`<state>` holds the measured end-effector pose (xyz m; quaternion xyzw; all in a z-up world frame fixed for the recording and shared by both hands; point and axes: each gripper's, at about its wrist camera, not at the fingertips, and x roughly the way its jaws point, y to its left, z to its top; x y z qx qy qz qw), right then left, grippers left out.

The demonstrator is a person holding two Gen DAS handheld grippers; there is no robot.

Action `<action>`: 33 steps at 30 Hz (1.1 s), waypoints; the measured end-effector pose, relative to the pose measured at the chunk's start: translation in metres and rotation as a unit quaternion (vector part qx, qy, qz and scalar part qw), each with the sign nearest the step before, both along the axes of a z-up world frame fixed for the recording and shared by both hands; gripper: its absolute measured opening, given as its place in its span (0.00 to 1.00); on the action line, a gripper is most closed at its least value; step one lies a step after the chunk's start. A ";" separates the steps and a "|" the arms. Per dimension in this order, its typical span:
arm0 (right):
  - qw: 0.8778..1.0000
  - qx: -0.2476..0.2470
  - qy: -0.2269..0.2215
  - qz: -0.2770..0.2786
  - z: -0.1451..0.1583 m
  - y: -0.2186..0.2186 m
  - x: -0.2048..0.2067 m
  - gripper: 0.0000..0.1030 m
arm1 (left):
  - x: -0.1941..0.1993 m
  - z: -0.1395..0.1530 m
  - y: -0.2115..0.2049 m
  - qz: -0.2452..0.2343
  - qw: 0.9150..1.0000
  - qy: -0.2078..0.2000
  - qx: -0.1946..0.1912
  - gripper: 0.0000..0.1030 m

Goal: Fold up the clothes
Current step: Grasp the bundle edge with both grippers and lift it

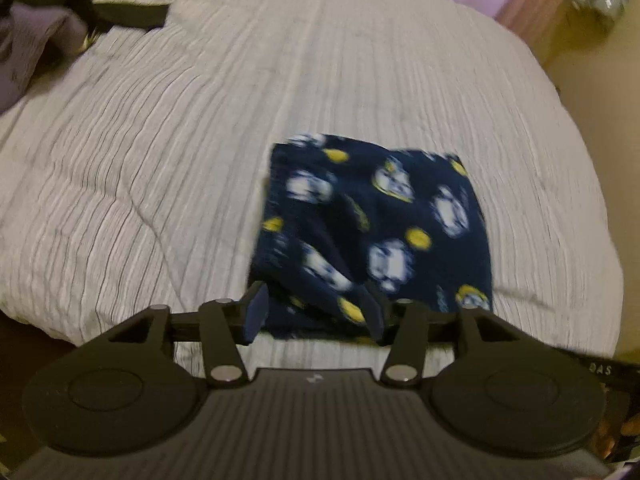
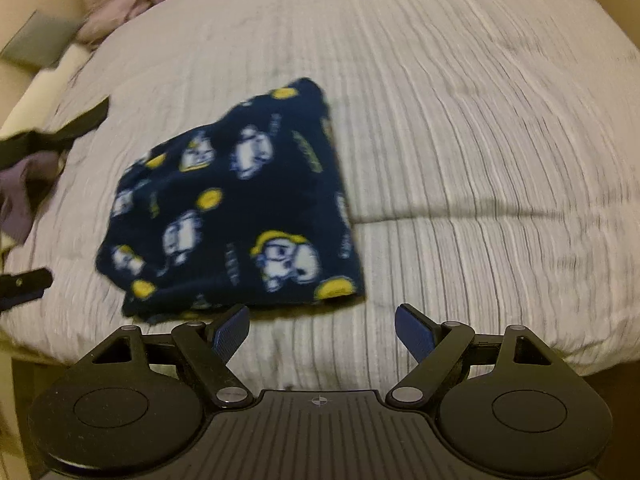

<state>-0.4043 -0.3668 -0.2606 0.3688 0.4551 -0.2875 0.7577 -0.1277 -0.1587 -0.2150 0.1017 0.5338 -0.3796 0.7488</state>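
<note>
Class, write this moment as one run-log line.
fleece: folded, on bed | left gripper: open at its near edge | right gripper: open, empty | clothes pile: far left

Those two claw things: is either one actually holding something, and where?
Nothing is held. Both the left gripper and the right gripper are open beside the folded navy fleece.

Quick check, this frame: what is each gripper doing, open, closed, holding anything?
Left gripper: open, jaws on either side of the near edge of the folded navy fleece garment with white and yellow print, not clamped.
Right gripper: open, empty, over the striped bedspread.
</note>
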 end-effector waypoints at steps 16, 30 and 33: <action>0.990 0.050 -0.109 -0.080 -0.084 -0.097 0.034 0.81 | 0.109 -0.144 -0.040 0.049 0.978 0.180 -0.092 0.65; 0.966 0.176 -0.180 -0.057 -0.143 -0.129 0.064 0.81 | 0.125 -0.205 -0.045 0.069 0.929 0.324 -0.167 0.70; 0.956 0.205 -0.199 -0.064 -0.156 -0.136 0.065 0.80 | 0.126 -0.206 -0.052 0.058 0.927 0.329 -0.172 0.56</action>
